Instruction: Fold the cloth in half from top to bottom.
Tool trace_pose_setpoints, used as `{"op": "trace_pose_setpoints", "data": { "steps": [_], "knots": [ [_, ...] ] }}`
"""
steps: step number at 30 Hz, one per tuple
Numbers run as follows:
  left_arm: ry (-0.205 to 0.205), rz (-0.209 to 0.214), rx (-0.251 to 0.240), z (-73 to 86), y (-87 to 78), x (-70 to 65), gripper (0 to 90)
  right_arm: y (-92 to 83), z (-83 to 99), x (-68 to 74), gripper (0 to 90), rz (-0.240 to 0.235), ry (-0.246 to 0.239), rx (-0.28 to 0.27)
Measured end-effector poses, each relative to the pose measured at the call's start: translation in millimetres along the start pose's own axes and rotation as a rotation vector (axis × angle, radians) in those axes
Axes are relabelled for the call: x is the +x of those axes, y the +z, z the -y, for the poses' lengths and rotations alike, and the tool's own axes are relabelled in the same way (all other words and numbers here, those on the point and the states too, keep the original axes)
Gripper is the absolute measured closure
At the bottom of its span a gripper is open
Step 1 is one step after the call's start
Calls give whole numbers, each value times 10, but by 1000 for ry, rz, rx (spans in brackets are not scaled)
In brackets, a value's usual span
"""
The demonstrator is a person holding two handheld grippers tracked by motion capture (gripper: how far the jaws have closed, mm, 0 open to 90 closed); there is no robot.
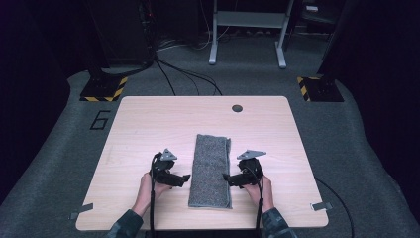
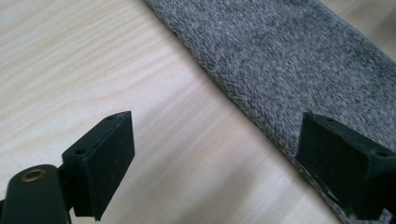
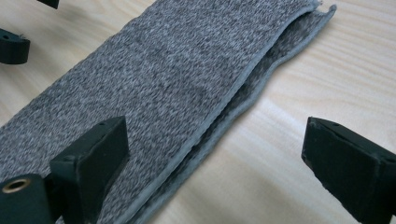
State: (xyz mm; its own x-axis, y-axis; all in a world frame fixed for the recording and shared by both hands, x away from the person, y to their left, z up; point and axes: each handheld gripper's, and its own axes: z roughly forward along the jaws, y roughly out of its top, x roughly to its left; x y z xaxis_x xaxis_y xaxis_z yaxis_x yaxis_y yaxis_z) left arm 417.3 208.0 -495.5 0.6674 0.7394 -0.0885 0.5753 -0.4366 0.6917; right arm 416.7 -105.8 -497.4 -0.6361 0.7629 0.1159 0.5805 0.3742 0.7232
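Lab: hazard-striped stand bases (image 1: 103, 89), floor cables (image 1: 188, 75)

A dark "6" (image 1: 101, 120) is marked on the grey floor (image 1: 59, 148) (just left of the table (image 1: 148, 119)).

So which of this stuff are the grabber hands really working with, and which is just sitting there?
Part of the job:
- grey towel, folded into a long strip on the table
- left gripper, jaws open beside the towel
- right gripper, jaws open on the other side

Just lying about:
- dark round cap near the table's far edge
- grey frame legs on the floor behind
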Motion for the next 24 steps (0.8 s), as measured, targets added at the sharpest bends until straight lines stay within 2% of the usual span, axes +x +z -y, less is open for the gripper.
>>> {"op": "trace_pose_setpoints", "data": {
  "steps": [3, 6, 7, 8, 11, 12, 16, 18, 19, 20, 23, 24],
  "knots": [
    [9, -6, 9, -77, 14, 41, 109, 28, -71, -25, 68, 2, 4, 10],
    [2, -17, 10, -200, 47, 149, 109, 70, -158, -70, 71, -3, 1, 14],
    [2, -17, 10, -200, 47, 149, 108, 70, -158, -70, 71, -3, 1, 14],
    [-15, -16, 1, -258, 81, 211, 108, 93, -195, -98, 70, -8, 10, 24],
    [-20, -23, 6, -319, 112, 276, 108, 107, -233, -125, 69, -15, 24, 25],
    [-41, -25, -9, -376, 149, 342, 96, 123, -278, -161, 68, -10, 17, 19],
    [-61, -39, 7, -503, 248, 454, 65, 198, -371, -231, 56, -11, 22, 35],
    [-66, -44, 13, -560, 303, 498, 60, 251, -413, -262, 27, -3, 28, 49],
    [-66, -44, 13, -560, 303, 498, 59, 281, -431, -275, 14, -15, 37, 56],
    [-84, -34, 21, -612, 364, 531, 55, 311, -449, -298, 0, -21, 25, 62],
    [-89, -45, 19, -657, 423, 550, 55, 368, -486, -330, 0, -11, 24, 70],
    [-100, -36, 21, -702, 479, 576, 59, 424, -525, -377, 0, -10, 49, 75]
  ]
}}
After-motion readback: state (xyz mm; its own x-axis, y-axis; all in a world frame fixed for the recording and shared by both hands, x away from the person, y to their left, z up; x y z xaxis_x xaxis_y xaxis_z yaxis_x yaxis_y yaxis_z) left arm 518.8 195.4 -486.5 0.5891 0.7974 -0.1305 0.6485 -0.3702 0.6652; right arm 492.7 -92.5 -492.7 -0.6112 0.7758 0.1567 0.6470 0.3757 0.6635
